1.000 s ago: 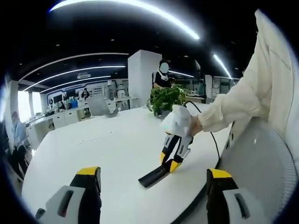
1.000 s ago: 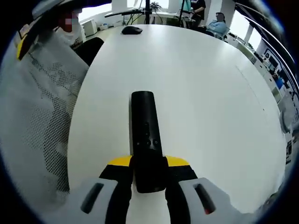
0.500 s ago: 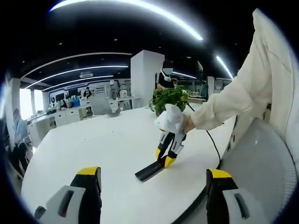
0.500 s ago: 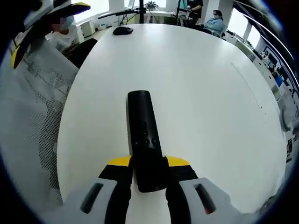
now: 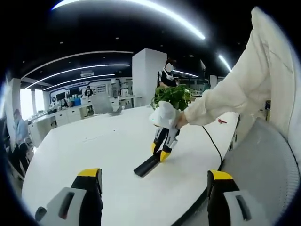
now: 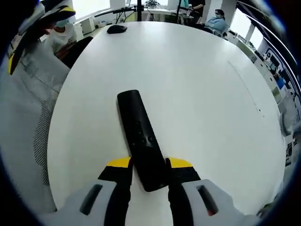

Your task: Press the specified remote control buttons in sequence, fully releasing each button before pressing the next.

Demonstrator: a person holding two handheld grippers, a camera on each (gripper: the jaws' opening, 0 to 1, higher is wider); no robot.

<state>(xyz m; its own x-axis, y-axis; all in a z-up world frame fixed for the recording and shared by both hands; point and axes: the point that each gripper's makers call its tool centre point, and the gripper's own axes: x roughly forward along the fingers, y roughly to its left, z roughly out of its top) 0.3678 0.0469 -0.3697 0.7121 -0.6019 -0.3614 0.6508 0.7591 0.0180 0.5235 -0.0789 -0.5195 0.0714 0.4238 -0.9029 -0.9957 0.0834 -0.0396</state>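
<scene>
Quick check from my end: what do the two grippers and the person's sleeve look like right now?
Both grippers have pale grey bodies with dark slots, black jaws and yellow tips. The left gripper shows this at the bottom of its own view; the right gripper shows the same yellow-and-black jaws under a white housing, with a black cable trailing from it. The sleeve is cream-white and loose.

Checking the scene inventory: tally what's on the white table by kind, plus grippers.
Remote: 1
Mouse: 1
Potted plant: 1
Black cable: 1
Grippers: 2, left and right
Total: 6
The right gripper's jaws are closed on the remote's near end.
</scene>
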